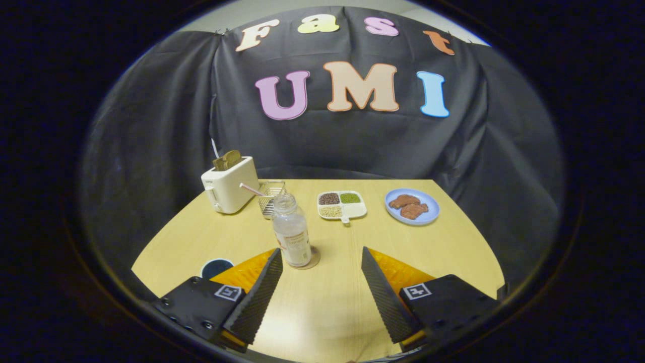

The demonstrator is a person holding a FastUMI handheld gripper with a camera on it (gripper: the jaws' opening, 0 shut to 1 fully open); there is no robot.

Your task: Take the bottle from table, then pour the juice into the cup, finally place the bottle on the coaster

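The table [443, 252] takes up the lower middle of the frame, its pale wood top curving away toward the dark cloth wall. At the upper left of the table stands a white toaster [230, 190] with bread in its slot, and just to its right a small wire basket [270, 195] with a pink stick leaning into it. Toward the upper right sits a blue plate [423, 218] with brown pieces of food, and between it and the basket a white divided dish [342, 204] of grains or seeds.

The gripper [321, 262] is at the bottom of the frame with its jaws spread wide, holding nothing. The bottle [292, 231] stands upright just ahead of the left finger, left of the gap's centre, on a thin round disc that looks like the coaster [315, 261], though the bottle hides most of it. The bottle seems uncapped and looks pale inside; how much juice it holds is hard to judge.

A dark round thing [217, 267] at lower left, partly hidden behind the gripper body, may be the cup, but I cannot tell.

Whether the pour is done or not yet begun cannot be settled from this view.
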